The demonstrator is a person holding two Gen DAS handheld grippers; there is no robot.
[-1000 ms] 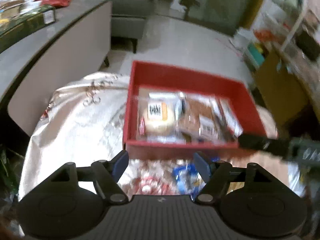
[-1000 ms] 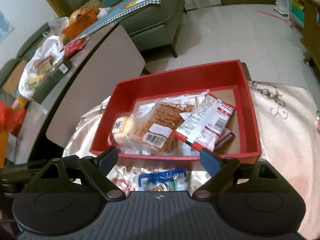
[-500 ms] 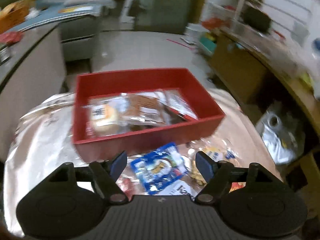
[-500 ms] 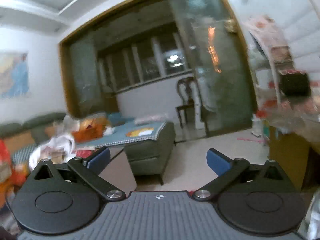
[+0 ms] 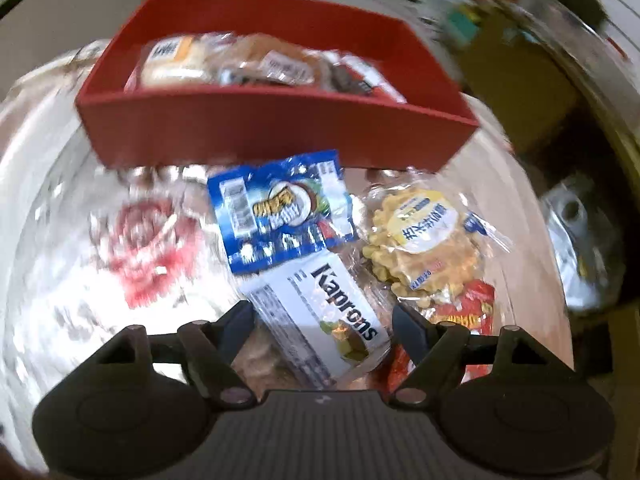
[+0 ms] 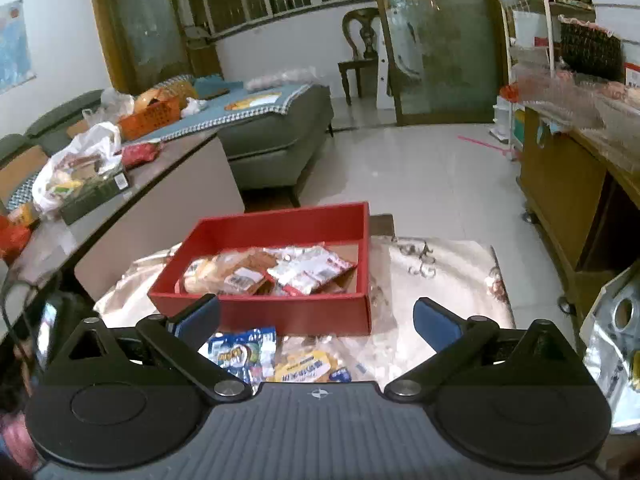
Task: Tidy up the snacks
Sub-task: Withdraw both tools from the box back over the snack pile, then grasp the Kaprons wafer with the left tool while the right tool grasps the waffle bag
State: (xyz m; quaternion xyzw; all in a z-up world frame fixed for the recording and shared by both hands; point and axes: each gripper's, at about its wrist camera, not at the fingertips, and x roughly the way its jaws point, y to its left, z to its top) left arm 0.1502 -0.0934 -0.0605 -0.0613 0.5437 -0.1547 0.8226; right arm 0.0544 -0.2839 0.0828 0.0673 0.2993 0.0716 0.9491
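Loose snack packets (image 5: 280,208) lie on the table (image 5: 60,240) before the filled tray (image 5: 276,128)

Only one word reads clearly: "Kaprons", in black on a white snack packet (image 5: 320,316) lying just in front of the red box (image 5: 276,128). Print on neighbouring packets is too blurred.

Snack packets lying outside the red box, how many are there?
4 in the left wrist view: blue packet nearest the red box, white Kaprons packet between the left gripper fingers, yellow biscuit packet rightward, red packet below it. Others may be hidden.
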